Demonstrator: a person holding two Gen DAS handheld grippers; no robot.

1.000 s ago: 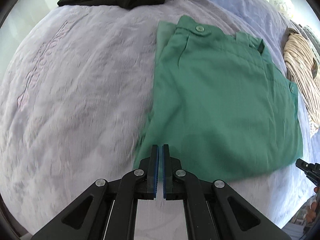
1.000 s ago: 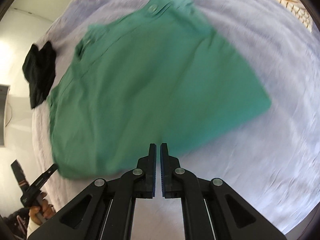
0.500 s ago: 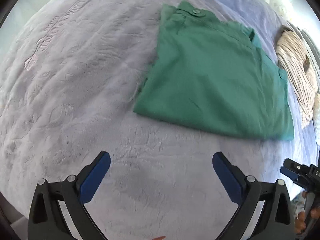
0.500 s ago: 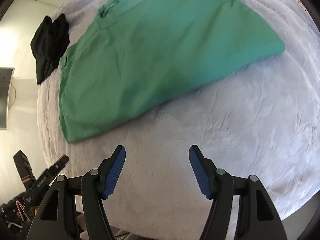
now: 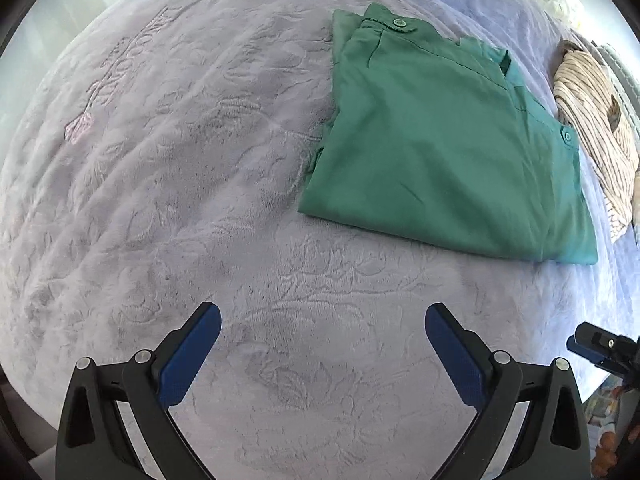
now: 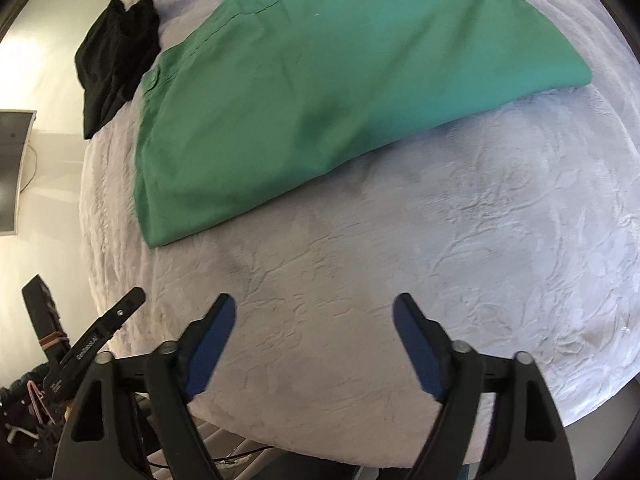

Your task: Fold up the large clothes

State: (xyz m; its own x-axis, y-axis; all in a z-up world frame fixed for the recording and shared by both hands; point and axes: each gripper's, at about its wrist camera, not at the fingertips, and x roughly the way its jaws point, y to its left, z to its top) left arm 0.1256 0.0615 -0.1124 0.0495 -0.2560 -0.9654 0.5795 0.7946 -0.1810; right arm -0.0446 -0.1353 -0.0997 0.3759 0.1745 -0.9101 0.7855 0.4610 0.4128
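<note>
Pink embroidered lettering (image 5: 105, 80) ran across the lavender blanket (image 5: 192, 184); too distorted to read. Small white print sat on the black clamp arm (image 6: 86, 350) at left; illegible. No other text seen.

both wrist views look down from above the bed (image 5: 168, 208), sharing the green garment (image 5: 440, 140) (image 6: 320, 80).

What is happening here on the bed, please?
A person holding two grippers is folding clothes. The green garment lies folded flat on the bed cover. The left gripper and the right gripper are both open, hold nothing, and hover over bare cover, apart from the garment. Black clothes and a striped garment lie nearby.
</note>
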